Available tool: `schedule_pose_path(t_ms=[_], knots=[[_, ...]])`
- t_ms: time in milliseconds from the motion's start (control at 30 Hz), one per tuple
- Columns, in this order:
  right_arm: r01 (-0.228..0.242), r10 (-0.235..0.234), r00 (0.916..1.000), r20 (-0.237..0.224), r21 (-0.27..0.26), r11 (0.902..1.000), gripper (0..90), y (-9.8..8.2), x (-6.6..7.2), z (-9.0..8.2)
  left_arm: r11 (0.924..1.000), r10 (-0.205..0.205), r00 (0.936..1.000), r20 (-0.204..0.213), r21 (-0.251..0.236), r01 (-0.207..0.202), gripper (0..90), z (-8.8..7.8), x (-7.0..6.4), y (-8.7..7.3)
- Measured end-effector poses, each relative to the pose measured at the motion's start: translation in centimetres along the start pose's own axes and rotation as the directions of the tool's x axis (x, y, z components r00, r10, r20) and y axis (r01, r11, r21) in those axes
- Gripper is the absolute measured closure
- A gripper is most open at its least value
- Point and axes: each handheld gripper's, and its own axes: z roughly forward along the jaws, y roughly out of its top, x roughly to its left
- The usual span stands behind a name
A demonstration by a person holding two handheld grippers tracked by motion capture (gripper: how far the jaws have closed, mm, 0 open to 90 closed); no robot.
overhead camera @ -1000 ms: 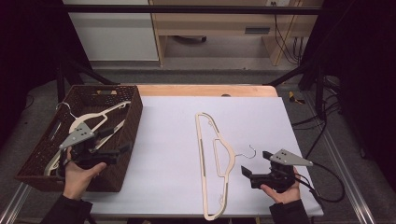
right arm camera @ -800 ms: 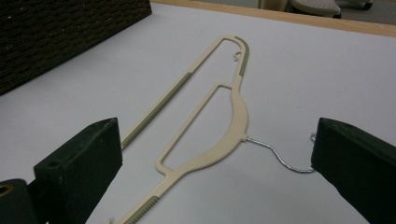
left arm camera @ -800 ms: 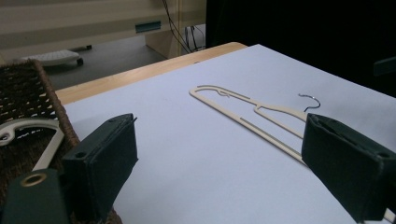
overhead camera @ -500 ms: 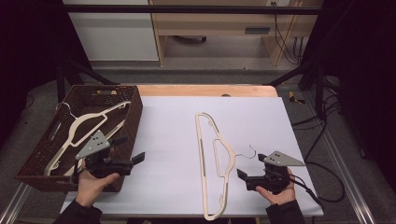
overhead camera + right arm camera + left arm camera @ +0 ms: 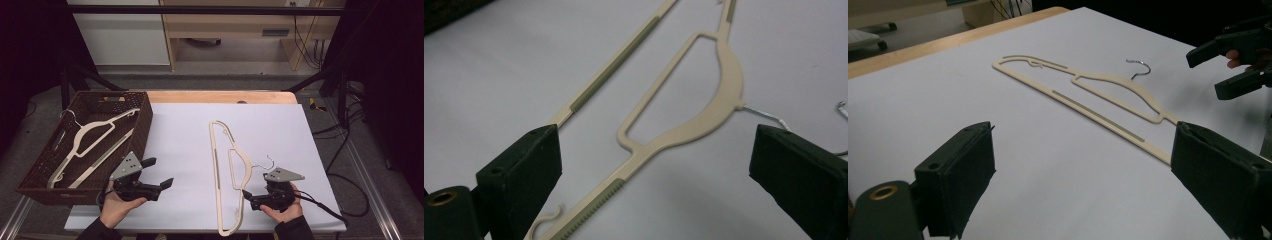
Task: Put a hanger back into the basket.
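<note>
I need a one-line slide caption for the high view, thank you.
Two hand-held grippers, left and right, open beside a cream hanger on the white table.

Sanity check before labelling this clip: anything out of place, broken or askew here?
Nothing stands out. One cream hanger lies flat and whole on the white table, another lies in the brown basket. Both the left gripper and the right gripper are open and empty.

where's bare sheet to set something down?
Free: the wide strip between the basket and the table hanger, ahead of the left tool; also the far right part of the white sheet, beyond the hook. Crowded: near right, where the right tool sits beside the hanger.
</note>
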Motion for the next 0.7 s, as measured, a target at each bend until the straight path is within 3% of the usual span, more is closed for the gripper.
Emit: schedule_pose_path(t_ms=[233, 467, 700], knots=[[0.012, -0.012, 0.9999, 0.002, 0.098, 0.9951, 16.9, -1.1, 0.9, 2.2, 0.9991, 0.009, 0.9999, 0.009, 0.040, -0.009, 10.2, 1.0, -0.4, -0.6], [0.131, -0.141, 0.9890, 0.047, 0.174, 0.9760, 25.8, -1.4, 2.4, 3.6, 0.9986, 0.003, 1.0000, 0.006, 0.053, -0.003, 10.5, 1.4, -0.3, -1.0], [0.095, -0.106, 0.9934, 0.043, 0.206, 0.9739, 47.8, -1.1, 2.4, 3.3, 0.9980, -0.001, 1.0000, 0.001, 0.064, 0.001, 10.9, 1.4, -0.1, -1.2]])
